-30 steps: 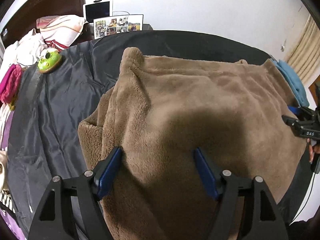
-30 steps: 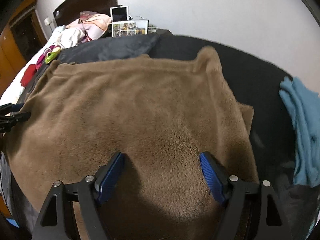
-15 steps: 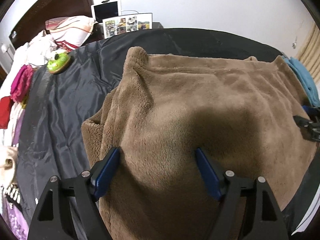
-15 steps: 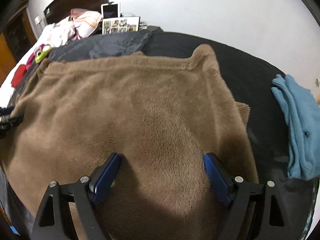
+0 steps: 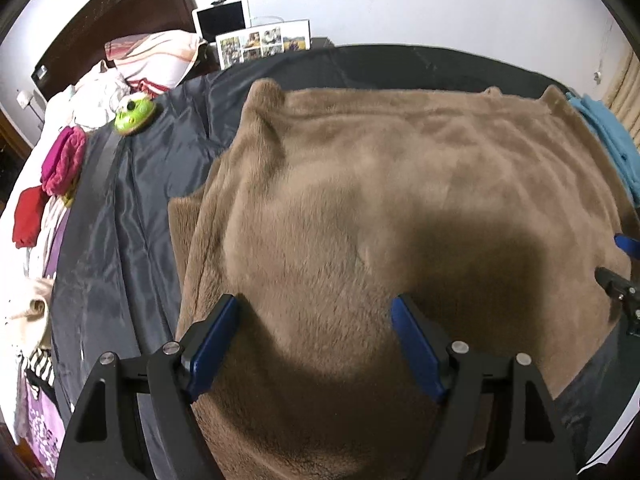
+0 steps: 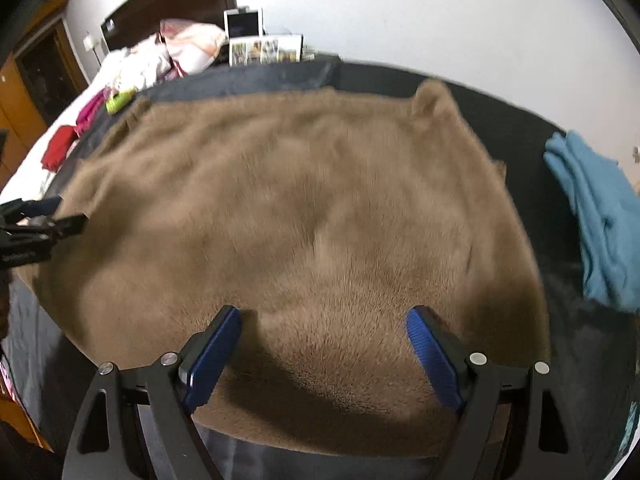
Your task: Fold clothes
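Observation:
A brown fleece garment point(image 5: 380, 208) lies spread flat on the dark sheet point(image 5: 132, 216) of a bed. My left gripper point(image 5: 318, 308) hovers over the garment's near left part, open, with only fleece below its blue pads point(image 5: 212, 340). My right gripper point(image 6: 324, 316) hangs open over the near right part of the brown fleece point(image 6: 300, 208), close to its near hem. Each gripper shows at the edge of the other's view: the right gripper point(image 5: 622, 284) and the left gripper point(image 6: 36, 224). Neither holds cloth.
A blue garment point(image 6: 600, 216) lies folded to the right of the fleece. To the left sit a green toy point(image 5: 134, 116), pink and red clothes point(image 5: 60, 164) and a pillow point(image 5: 156, 60). A photo frame point(image 5: 264, 42) and a screen stand against the white wall.
Both grippers drifted over the fleece with jaws still open. The right one drew back, so the near hem now shows under it. The left one shifted left, and the right gripper slid toward its view's edge.

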A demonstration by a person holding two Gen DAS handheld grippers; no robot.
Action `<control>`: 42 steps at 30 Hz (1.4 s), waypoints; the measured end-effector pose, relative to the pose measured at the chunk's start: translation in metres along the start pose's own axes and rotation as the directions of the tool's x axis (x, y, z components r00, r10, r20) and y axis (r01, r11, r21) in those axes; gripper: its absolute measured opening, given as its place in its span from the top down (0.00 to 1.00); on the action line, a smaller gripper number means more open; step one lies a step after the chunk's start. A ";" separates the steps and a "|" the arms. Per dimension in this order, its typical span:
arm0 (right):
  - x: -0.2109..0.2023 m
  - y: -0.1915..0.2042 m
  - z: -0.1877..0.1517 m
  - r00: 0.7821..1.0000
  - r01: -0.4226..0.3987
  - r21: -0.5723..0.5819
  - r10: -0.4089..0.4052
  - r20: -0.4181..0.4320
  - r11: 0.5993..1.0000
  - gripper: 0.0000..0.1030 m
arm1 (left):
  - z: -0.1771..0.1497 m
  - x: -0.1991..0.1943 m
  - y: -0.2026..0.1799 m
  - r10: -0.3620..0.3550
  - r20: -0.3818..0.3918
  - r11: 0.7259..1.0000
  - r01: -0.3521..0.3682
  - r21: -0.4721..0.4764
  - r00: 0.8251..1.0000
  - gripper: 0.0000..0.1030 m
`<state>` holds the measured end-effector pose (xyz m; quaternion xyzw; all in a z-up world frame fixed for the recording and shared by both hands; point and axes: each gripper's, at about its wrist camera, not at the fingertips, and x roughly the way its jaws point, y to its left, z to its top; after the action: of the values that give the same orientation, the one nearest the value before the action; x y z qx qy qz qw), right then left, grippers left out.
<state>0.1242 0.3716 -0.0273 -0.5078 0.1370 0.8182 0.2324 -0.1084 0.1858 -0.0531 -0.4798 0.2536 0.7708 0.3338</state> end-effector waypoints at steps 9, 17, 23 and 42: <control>0.011 0.005 -0.003 0.999 0.044 -0.027 -0.045 -0.010 0.999 0.10 | -0.006 0.006 -0.001 0.025 -0.016 0.999 -0.026 -0.034 1.000 0.14; 0.010 0.004 -0.010 0.999 0.040 -0.028 -0.040 0.017 0.999 0.10 | -0.007 0.013 0.002 0.055 -0.042 0.995 -0.058 -0.079 0.998 0.01; -0.002 -0.009 -0.008 1.000 -0.005 -0.008 0.005 0.020 1.000 0.10 | -0.007 0.014 -0.003 0.095 -0.066 0.990 -0.101 -0.095 0.993 0.01; -0.014 -0.167 -0.034 0.978 -0.207 0.381 0.183 0.099 0.901 0.10 | -0.021 -0.026 -0.055 0.127 -0.043 0.980 -0.132 -0.149 0.991 0.01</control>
<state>0.2422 0.4949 -0.0282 -0.4101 0.3401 0.8086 0.2496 -0.0460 0.1993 -0.0420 -0.4990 0.2305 0.7999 0.2410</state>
